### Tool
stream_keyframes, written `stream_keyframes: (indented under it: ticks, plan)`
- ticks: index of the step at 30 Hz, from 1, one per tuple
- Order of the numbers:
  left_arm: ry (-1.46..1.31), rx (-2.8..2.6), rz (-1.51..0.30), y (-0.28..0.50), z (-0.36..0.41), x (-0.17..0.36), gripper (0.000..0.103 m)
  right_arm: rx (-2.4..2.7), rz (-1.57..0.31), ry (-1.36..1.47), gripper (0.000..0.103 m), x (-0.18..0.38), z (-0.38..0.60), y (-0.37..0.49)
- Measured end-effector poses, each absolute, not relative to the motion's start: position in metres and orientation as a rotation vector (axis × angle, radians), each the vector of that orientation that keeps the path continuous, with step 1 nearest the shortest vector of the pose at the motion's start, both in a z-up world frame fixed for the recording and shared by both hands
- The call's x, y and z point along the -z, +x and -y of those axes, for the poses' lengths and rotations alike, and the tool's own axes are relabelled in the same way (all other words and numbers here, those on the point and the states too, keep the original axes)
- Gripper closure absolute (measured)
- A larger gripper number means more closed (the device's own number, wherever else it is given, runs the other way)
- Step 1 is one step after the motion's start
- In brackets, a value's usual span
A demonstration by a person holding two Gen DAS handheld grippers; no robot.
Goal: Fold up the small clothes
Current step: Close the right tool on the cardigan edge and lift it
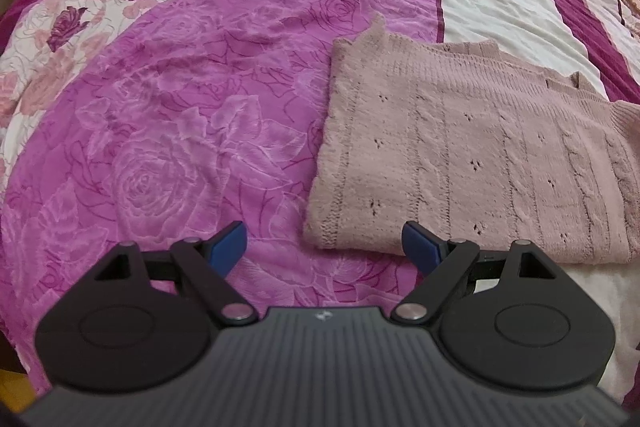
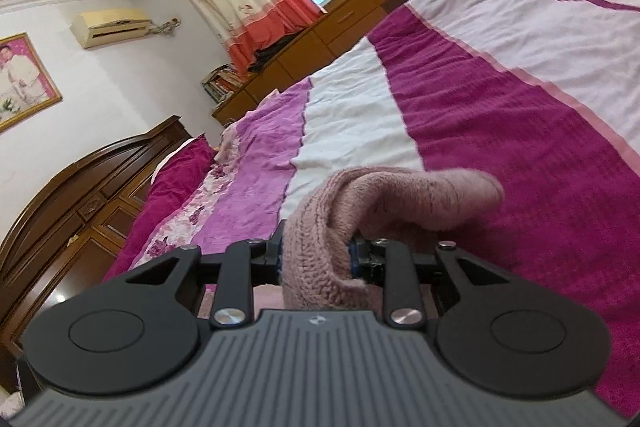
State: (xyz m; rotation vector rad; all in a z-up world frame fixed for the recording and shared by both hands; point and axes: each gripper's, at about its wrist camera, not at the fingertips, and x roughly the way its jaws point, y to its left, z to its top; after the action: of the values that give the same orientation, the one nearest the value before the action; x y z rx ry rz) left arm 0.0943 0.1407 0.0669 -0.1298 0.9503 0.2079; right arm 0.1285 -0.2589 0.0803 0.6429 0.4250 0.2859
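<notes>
A dusty-pink knitted sweater (image 1: 472, 151) lies partly folded on the bed, to the right in the left wrist view. My left gripper (image 1: 324, 245) is open and empty, its blue pads just before the sweater's near left corner. My right gripper (image 2: 316, 259) is shut on a bunched fold of the same sweater (image 2: 384, 199) and holds it lifted above the bed; the fabric hides the fingertips.
The bed cover (image 1: 180, 115) is purple with a rose print, with white and magenta stripes (image 2: 520, 131) further on. A dark wooden headboard (image 2: 80, 195), wooden cabinets (image 2: 360, 11) under a curtained window and a stack of books (image 2: 222, 83) border the bed.
</notes>
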Motion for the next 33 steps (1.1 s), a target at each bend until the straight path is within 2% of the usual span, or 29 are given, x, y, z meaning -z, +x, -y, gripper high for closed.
stream_keyframes:
  ticks: [22, 33]
  plan:
    - [-0.191, -0.256, -0.916, 0.081, -0.196, -0.078, 0.017, -0.468, -0.391, 0.552, 0.074, -0.13, 0.142, 0.136]
    - [-0.212, -0.277, -0.917, 0.078, -0.217, -0.073, 0.017, -0.574, -0.481, 0.424, 0.074, -0.114, 0.046, 0.136]
